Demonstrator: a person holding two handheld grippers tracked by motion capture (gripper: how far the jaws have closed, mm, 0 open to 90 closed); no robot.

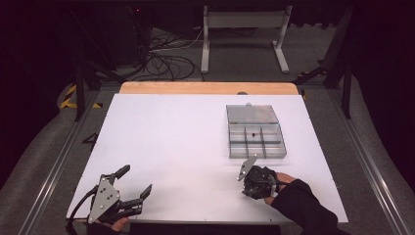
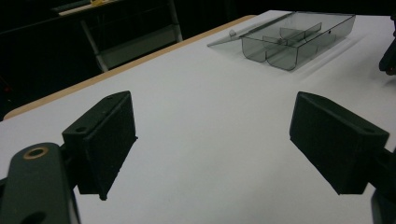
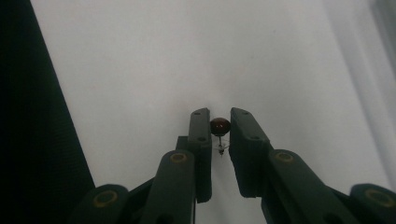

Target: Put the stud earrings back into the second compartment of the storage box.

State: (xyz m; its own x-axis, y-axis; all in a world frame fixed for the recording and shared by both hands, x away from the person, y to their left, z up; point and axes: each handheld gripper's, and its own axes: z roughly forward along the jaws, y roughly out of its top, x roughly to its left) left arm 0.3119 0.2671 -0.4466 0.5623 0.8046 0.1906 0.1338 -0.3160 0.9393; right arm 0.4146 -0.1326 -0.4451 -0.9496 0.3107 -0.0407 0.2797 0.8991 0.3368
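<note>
Dark-red bead (image 3: 220, 126) in right claw (image 3: 220, 122)

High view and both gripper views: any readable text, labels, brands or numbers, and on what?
None can be read. The clear compartment box, the white table, the left gripper, the right gripper and the dark red bead it pinches carry no legible marking. The floor's yellow-black stripes are a pattern, not text.

Bead (image 3: 220, 126) between right tool (image 3: 220, 129) jaws, organizer (image 1: 257, 141) behind
</note>
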